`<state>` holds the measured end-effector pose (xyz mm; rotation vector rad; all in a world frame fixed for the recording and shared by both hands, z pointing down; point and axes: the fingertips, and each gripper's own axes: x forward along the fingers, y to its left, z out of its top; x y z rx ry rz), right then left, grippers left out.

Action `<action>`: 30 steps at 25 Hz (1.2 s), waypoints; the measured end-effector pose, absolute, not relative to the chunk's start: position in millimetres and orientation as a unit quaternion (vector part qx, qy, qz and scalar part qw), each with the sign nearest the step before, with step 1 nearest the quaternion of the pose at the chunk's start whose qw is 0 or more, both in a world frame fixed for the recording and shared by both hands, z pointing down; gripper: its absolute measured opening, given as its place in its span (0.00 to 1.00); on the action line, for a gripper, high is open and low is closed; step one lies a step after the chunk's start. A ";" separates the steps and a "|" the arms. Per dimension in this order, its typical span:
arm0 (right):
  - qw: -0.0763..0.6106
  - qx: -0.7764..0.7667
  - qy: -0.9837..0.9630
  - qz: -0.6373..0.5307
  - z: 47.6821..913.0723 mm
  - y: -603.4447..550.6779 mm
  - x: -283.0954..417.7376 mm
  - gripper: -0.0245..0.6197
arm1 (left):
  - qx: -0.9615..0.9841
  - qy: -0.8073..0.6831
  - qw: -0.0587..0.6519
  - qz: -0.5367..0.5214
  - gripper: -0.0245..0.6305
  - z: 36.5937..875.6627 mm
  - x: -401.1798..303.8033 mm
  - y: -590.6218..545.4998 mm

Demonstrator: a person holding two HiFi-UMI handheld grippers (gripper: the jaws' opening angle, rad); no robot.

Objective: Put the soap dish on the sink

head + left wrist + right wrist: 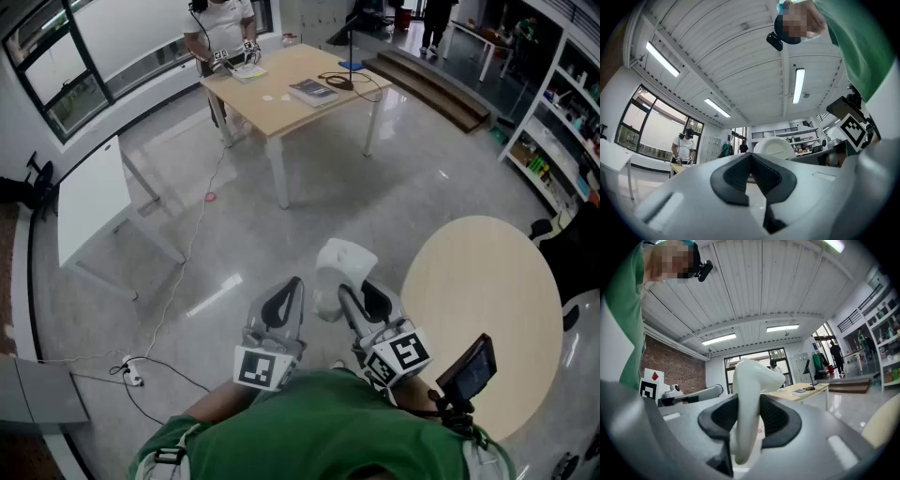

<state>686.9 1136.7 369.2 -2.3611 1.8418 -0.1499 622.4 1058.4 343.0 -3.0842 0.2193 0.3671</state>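
Clearly the soap dish [751, 380] is being carried and not yet set down: the right gripper [747, 417] has its 2 dark pads [776, 416] pressed on the dish's white wall. Its jaws stand fairly wide only because the piece between them keeps them so. The dish stands on edge, rising above the jaws toward the upper middle of the right gripper view. Held this way — by 1 edge, level and out in front of the body — it looks easy to carry and to lower flat later. In the head view the dish [343, 265] shows at lower centre, over bare grey floor [309, 216] and just left of the round table [487, 309]. The left gripper [289, 292] sits beside it, slightly further left, jaws closed together with nothing between them, so it takes no part in the hold and is probably just kept close by. No sink shows in any view, so I judge the carry has some way to go. A rectangular table [281, 103] with a person [220, 28] stands at the upper middle.
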 end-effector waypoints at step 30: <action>0.065 -0.677 0.731 -0.065 374.4 1060.5 613.3 0.24 | -0.966 0.245 0.013 0.087 0.05 360.4 526.0 1002.1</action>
